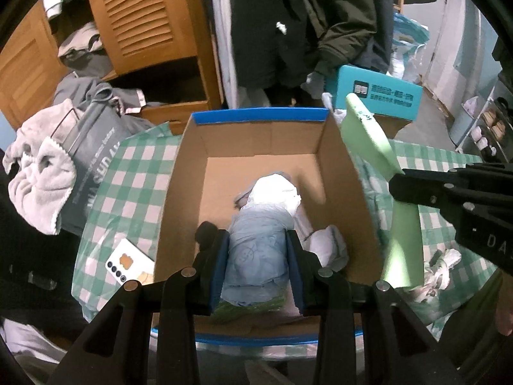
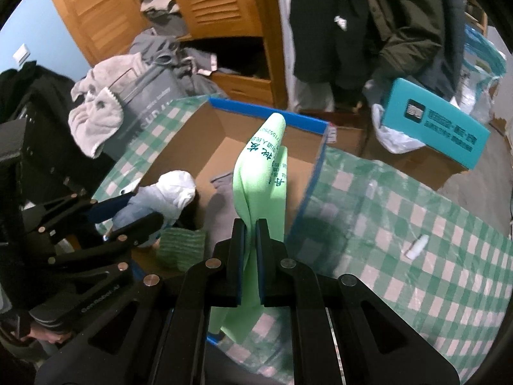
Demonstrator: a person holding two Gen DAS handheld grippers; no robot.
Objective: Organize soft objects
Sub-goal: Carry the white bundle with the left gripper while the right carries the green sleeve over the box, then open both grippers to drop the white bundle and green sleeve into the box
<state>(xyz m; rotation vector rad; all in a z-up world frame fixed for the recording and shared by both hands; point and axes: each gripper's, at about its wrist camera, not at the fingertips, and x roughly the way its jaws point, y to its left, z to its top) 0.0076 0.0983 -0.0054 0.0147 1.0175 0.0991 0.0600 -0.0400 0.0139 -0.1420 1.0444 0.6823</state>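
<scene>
An open cardboard box with blue tape on its rim stands on a green checked cloth. My left gripper is shut on a rolled light blue and white cloth bundle and holds it inside the box. The bundle also shows in the right wrist view. My right gripper is shut on a light green cloth with dark print and holds it upright at the box's right wall. The green cloth also shows in the left wrist view. A green knitted piece and grey cloth lie in the box.
A phone lies on the checked cloth left of the box. A grey bag with a pale towel stands at the left. A teal box, a small white tube, a wooden wardrobe and hanging coats are around.
</scene>
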